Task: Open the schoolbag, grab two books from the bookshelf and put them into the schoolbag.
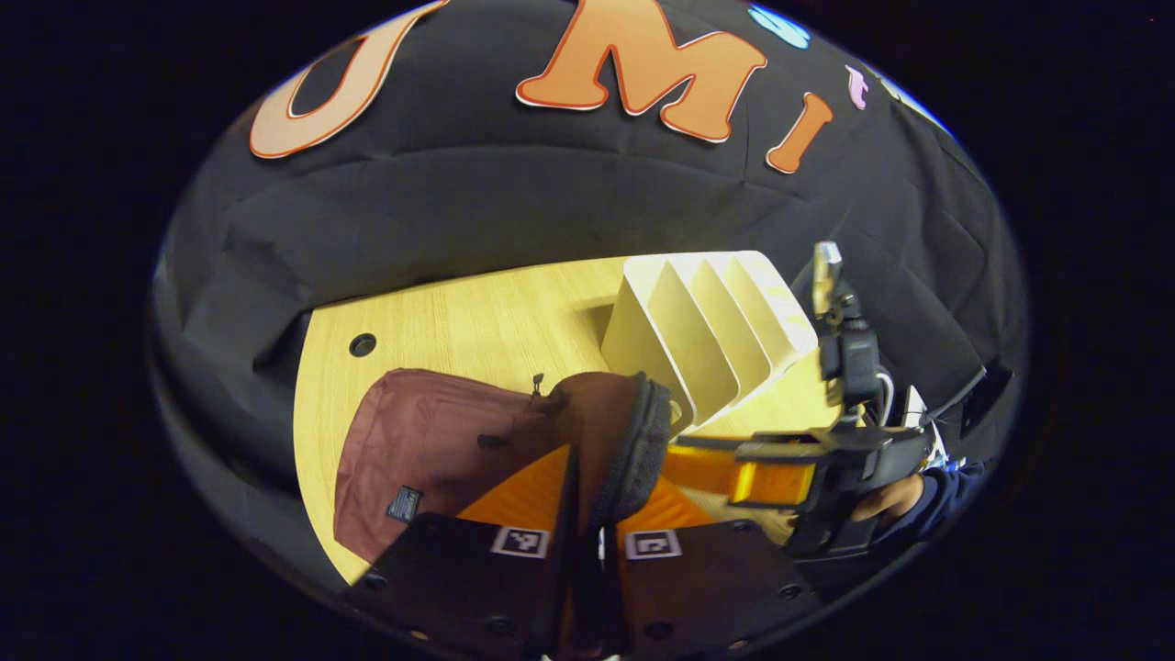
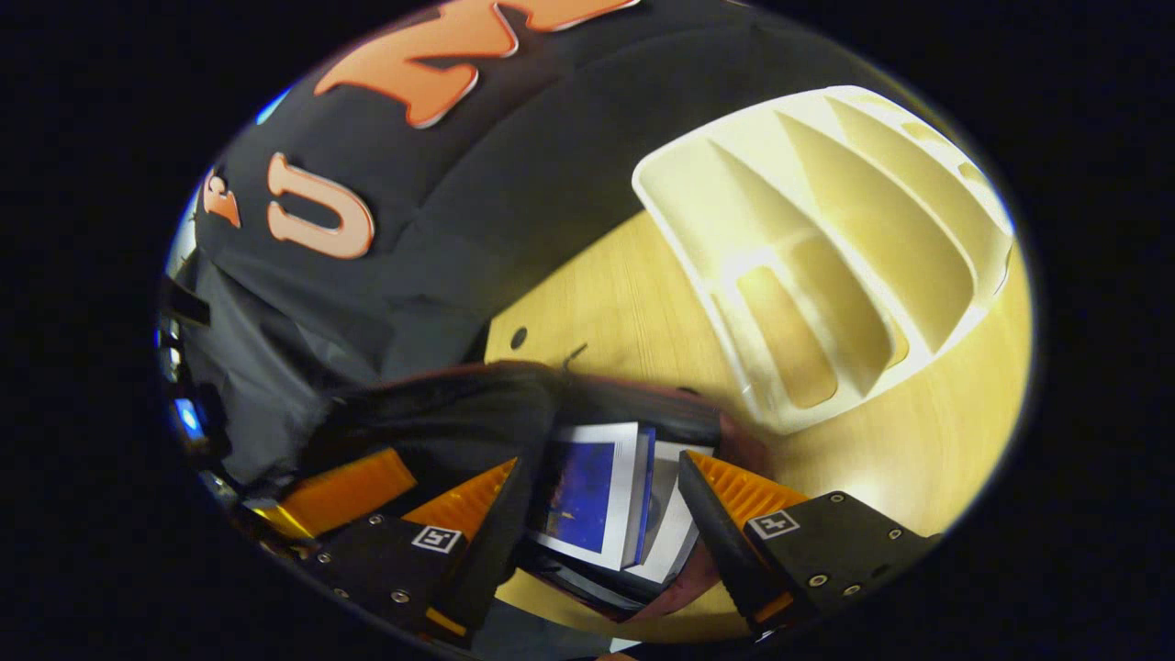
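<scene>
At 6 o'clock, the left hand-held gripper (image 1: 587,551) is clamped on the schoolbag (image 1: 431,441) rim; the right hand-held gripper (image 2: 597,514) stands apart around two books (image 2: 601,491) inside; farther, at 1 o'clock, the bookshelf (image 2: 826,248). If the rim slips, books may snag

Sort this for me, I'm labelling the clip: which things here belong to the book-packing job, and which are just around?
Part of the job:
- schoolbag, its edge pinched in the left gripper
- books inside the bag
- bookshelf, slots bare
- right gripper, open around the books

Just around:
- wooden table
- black cloth wall
</scene>
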